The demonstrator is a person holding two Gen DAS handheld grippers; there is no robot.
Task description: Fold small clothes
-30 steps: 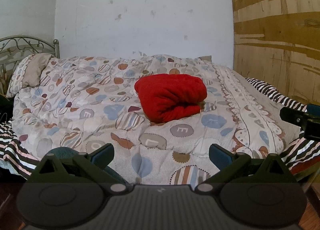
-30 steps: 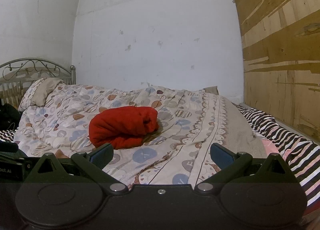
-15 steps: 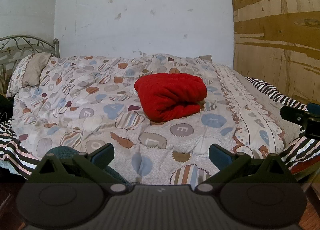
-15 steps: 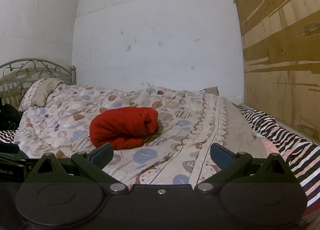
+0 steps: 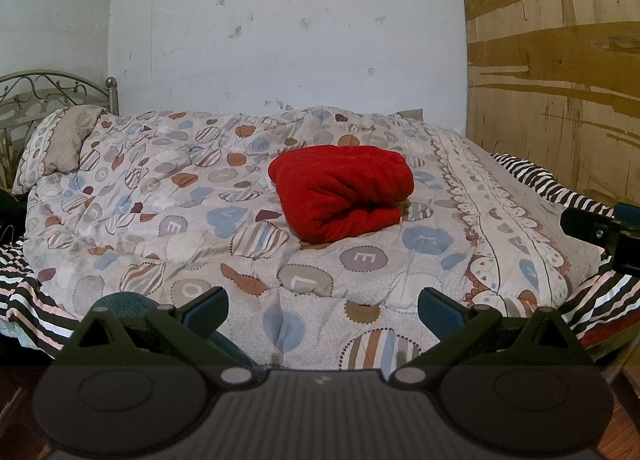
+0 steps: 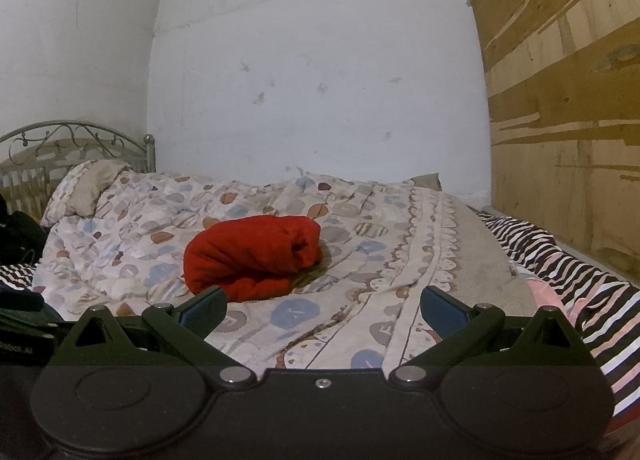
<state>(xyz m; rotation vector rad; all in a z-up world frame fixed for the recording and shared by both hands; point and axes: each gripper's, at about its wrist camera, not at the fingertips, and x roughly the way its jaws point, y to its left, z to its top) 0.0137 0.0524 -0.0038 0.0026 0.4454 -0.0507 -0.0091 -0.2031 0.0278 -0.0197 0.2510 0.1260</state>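
Observation:
A red fleece garment (image 5: 340,190) lies folded into a thick bundle in the middle of the patterned quilt (image 5: 168,228). The right wrist view shows the same red bundle (image 6: 252,254) left of centre. My left gripper (image 5: 322,310) is open and empty, held back at the bed's near edge, well short of the garment. My right gripper (image 6: 322,310) is open and empty too, off to the right of the bundle and apart from it. Part of the right gripper (image 5: 600,230) shows at the right edge of the left wrist view.
A pillow (image 5: 60,144) and a metal headboard (image 5: 48,90) stand at the far left. A striped sheet (image 6: 560,260) shows along the right side, beside a wooden panel (image 6: 560,100). A teal cloth (image 5: 124,302) sits under the left fingers. Dark items (image 6: 20,232) lie at the left.
Almost nothing: the right wrist view has shifted very slightly, so the red bundle sits a touch further right. Both grippers stay open and the garment has not moved.

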